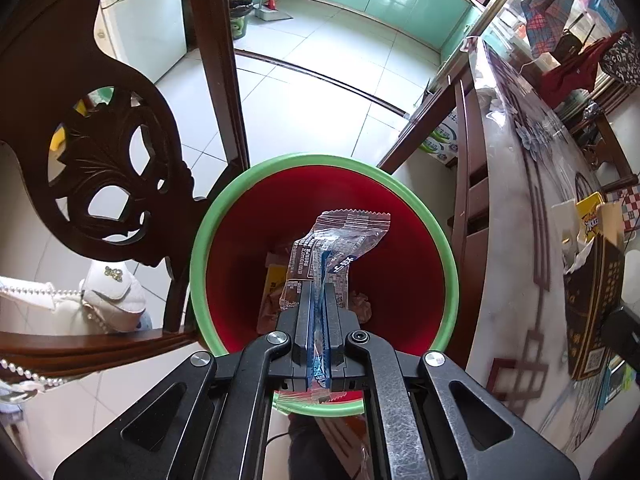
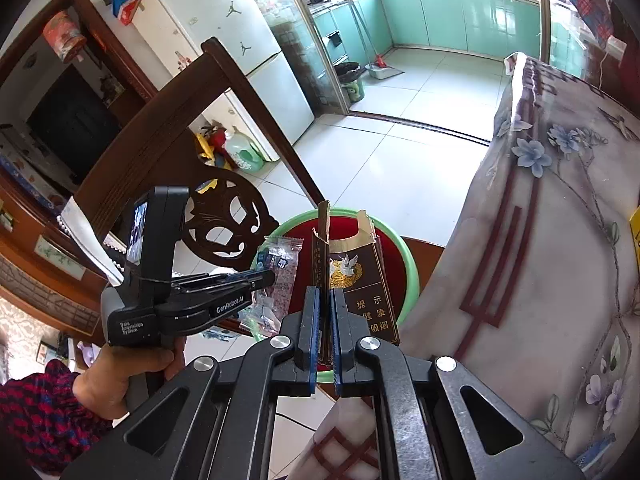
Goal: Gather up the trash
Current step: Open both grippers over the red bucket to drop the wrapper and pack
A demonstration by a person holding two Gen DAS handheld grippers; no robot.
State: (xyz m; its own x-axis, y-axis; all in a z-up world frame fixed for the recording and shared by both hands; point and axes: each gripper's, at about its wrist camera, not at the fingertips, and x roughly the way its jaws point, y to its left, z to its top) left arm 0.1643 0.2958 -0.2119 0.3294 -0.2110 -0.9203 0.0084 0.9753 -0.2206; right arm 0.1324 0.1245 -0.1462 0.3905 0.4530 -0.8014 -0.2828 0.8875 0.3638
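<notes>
A round trash bin (image 1: 448,248) with a green rim and red inside stands on the floor between a chair and the table; it also shows in the right wrist view (image 2: 408,268). My left gripper (image 1: 319,292) is shut on a clear plastic snack wrapper (image 1: 344,236) and holds it over the bin's mouth. Other wrappers (image 1: 276,280) lie at the bin's bottom. In the right wrist view the left gripper (image 2: 268,276) and its wrapper (image 2: 280,276) hang by the bin's left rim. My right gripper (image 2: 324,296) is shut on a torn dark brown cigarette pack (image 2: 360,280) above the bin.
A carved dark wooden chair (image 1: 112,168) stands left of the bin, with a white bag (image 1: 104,296) on its seat. The table with a flowered cloth (image 2: 552,240) is on the right and carries a yellow packet (image 1: 592,216) and a dark box (image 1: 592,304). Tiled floor (image 1: 320,92) runs back toward the kitchen.
</notes>
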